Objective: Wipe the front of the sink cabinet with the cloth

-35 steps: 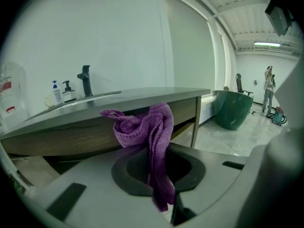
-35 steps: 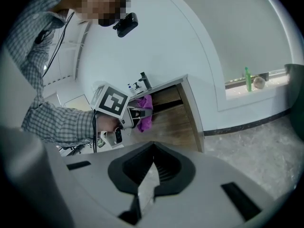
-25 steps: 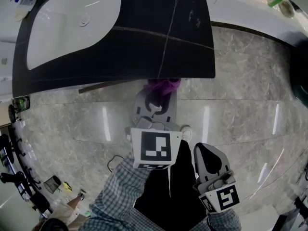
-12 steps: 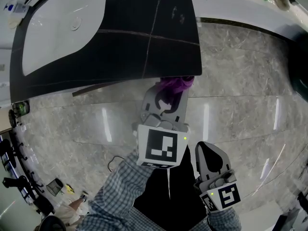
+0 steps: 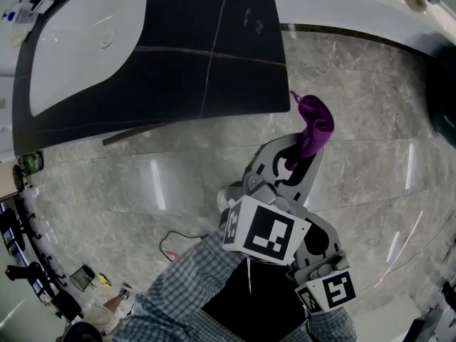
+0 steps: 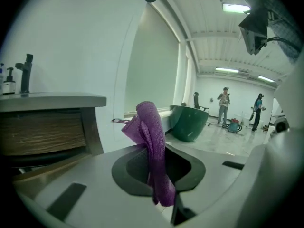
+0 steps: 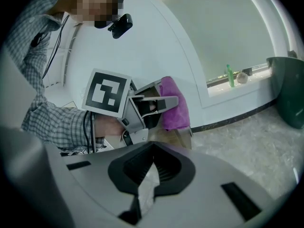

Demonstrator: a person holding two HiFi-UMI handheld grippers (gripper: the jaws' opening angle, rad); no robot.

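Head view: nearest me, my right gripper [image 5: 318, 235] has its jaws drawn together with nothing between them. Just beyond it, my left gripper [image 5: 298, 152] is clamped on the purple cloth [image 5: 313, 123], which bunches out past the jaws above the marble floor [image 5: 356, 141]. Farther left, clear of the cloth, the dark counter [image 5: 214, 63] tops the sink cabinet [image 6: 42, 132].

The dark counter [image 5: 214, 55] has a white basin [image 5: 71, 55] sunk into its top, with small bottles [image 5: 18, 13] at its far left corner. Below it spreads a glossy grey marble floor [image 5: 356, 120], where a thin cable [image 5: 168, 238] lies and a dark green tub [image 6: 189, 122] stands.
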